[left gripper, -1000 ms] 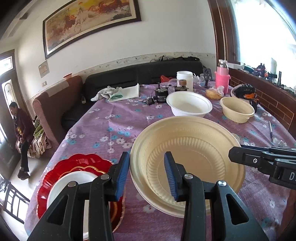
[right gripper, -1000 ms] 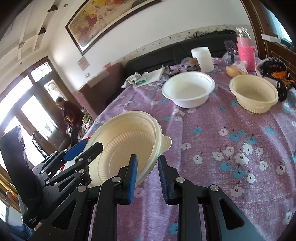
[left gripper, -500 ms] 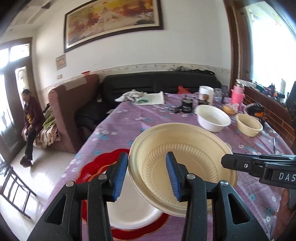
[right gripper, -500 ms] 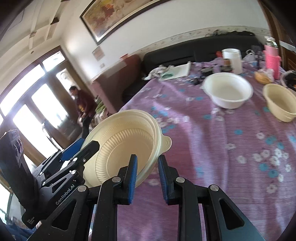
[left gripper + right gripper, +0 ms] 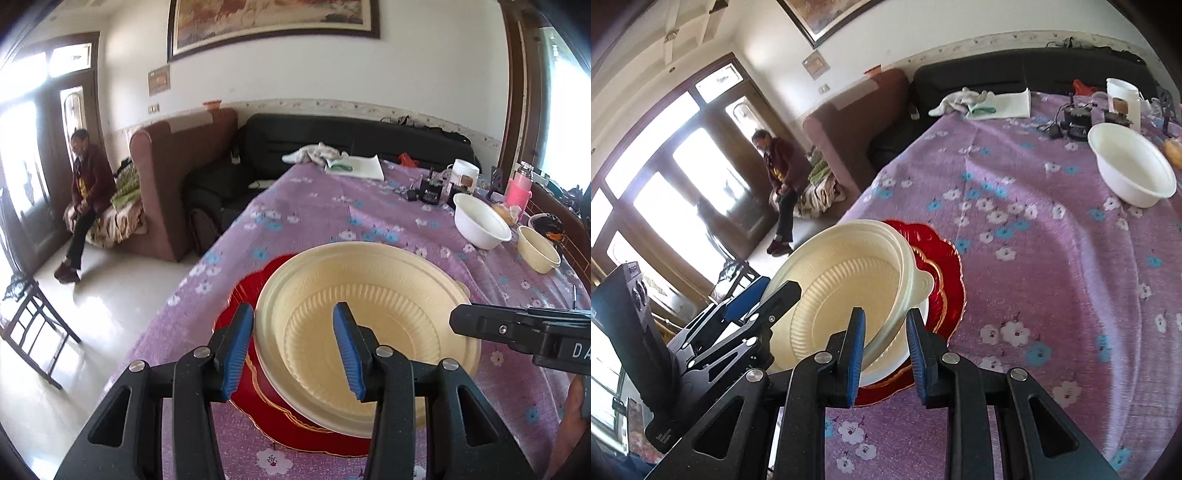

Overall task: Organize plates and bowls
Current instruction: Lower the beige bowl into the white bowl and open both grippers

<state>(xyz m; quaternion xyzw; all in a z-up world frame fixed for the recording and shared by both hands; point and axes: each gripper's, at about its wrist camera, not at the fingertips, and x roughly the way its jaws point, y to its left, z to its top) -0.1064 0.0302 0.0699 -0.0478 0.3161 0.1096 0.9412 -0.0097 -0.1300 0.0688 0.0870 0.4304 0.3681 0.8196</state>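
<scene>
The cream ribbed plastic plate (image 5: 369, 332) now hangs over the red scalloped plate (image 5: 280, 417) at lower centre, ready for stacking. The right gripper (image 5: 884, 347) pinches its rim; the left gripper (image 5: 293, 347) has just been opening and probably no longer grips.

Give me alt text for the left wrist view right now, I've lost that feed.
A cream plate is held tilted over a red plate on the purple flowered tablecloth, its rim between the left gripper fingers, with the right gripper at its far edge. A white bowl and a cream bowl sit beyond.
</scene>
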